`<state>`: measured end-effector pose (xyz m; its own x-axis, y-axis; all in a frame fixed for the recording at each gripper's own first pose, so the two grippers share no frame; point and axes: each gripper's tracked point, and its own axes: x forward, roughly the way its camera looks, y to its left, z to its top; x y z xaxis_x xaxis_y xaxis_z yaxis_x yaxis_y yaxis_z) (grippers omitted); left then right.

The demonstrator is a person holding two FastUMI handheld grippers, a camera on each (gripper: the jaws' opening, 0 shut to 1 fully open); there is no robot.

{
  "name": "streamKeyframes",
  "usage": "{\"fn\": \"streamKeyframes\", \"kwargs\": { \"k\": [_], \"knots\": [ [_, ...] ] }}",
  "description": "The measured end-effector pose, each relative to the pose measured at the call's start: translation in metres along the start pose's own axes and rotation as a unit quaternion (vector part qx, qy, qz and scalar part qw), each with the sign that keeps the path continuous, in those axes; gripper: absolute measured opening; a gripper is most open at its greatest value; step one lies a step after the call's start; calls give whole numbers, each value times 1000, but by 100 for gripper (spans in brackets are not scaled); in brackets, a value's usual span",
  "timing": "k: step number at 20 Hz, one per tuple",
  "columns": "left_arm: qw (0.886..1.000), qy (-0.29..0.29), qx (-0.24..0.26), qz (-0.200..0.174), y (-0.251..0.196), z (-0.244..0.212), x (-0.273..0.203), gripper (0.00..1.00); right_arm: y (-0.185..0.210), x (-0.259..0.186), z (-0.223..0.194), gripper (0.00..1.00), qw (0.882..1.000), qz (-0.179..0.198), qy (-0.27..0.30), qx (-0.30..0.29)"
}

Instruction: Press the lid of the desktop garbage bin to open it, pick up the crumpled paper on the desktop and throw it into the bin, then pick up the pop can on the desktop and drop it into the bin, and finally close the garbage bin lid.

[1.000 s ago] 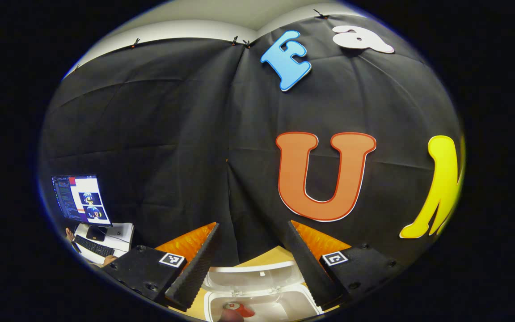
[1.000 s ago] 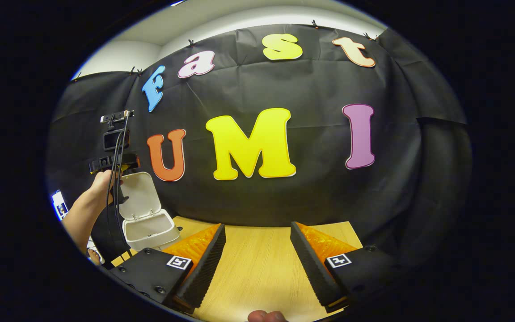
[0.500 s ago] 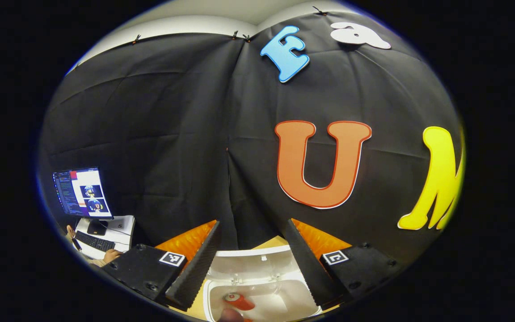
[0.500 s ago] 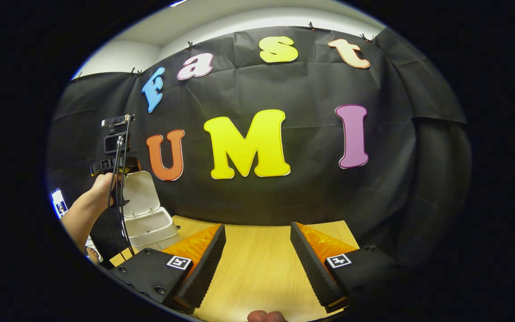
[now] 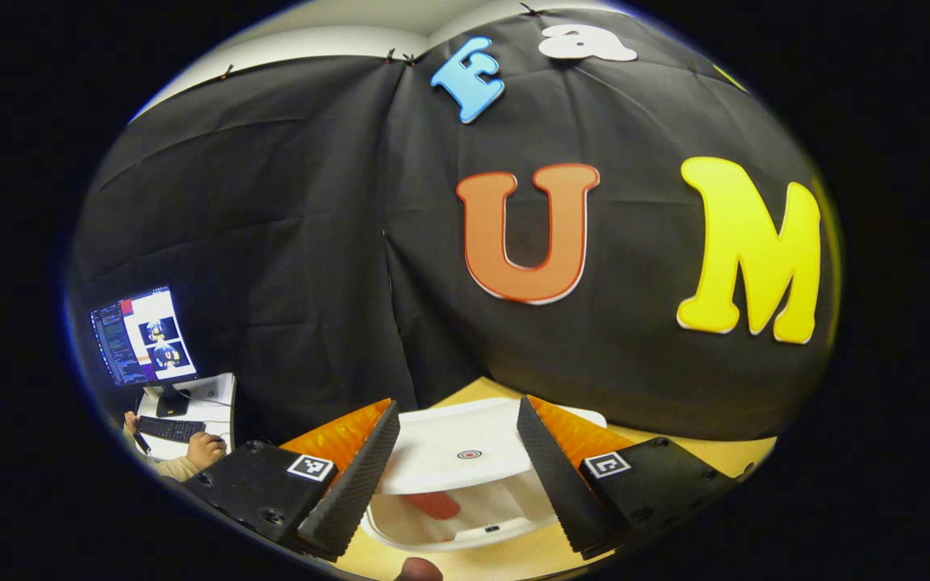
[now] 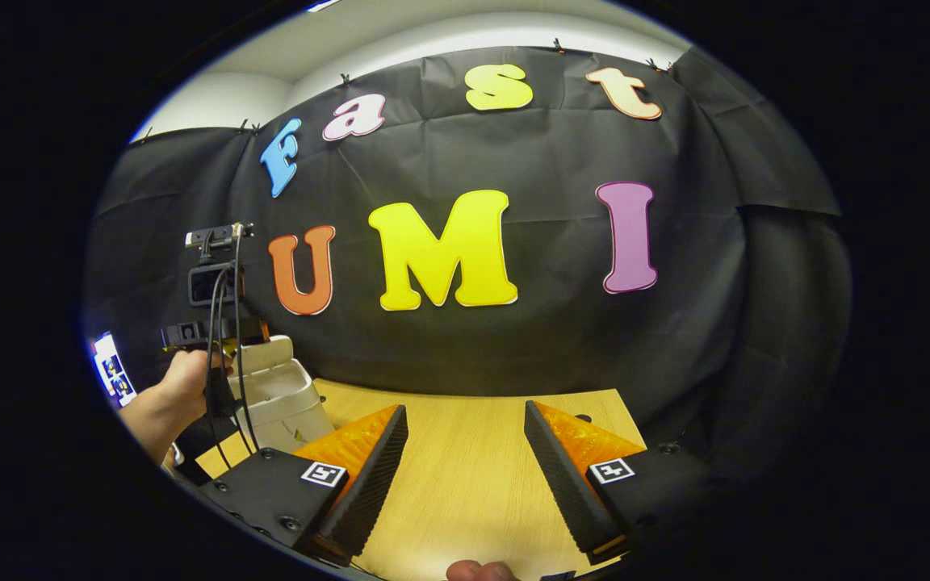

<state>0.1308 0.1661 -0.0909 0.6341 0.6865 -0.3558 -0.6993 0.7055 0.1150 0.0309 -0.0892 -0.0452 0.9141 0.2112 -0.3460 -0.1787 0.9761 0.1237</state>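
- Left gripper [image 5: 453,484] open, empty, just over the bin [image 5: 465,528] at the desk's left end.
- Lid [image 5: 465,448] half down, not latched; red can [image 5: 431,505] lying inside beneath it, long axis unclear.
- Paper not made out; closing probably the last step left.
- Right gripper [image 6: 465,476] open, idle over bare desk [image 6: 465,420].
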Motion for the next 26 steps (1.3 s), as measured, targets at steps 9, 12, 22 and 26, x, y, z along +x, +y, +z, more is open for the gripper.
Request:
{"fn": "streamKeyframes", "kwargs": {
  "k": [9, 12, 22, 26],
  "knots": [
    [1000, 9, -6, -6, -9, -60, 9, 94, -6, 2, -14, 93, 1000, -7, 17, -8],
    [1000, -13, -3, -16, -12, -63, 9, 94, -4, 5, -21, 93, 1000, -8, 26, 10],
    [997, -52, 9, -62, -16, -61, 5, 88, 2, 9, -25, 93, 1000, -11, 22, 14],
    [987, -96, -7, -127, -22, -36, -16, 83, 1, 7, -16, 93, 1000, -28, -1, 0]
  ]
}}
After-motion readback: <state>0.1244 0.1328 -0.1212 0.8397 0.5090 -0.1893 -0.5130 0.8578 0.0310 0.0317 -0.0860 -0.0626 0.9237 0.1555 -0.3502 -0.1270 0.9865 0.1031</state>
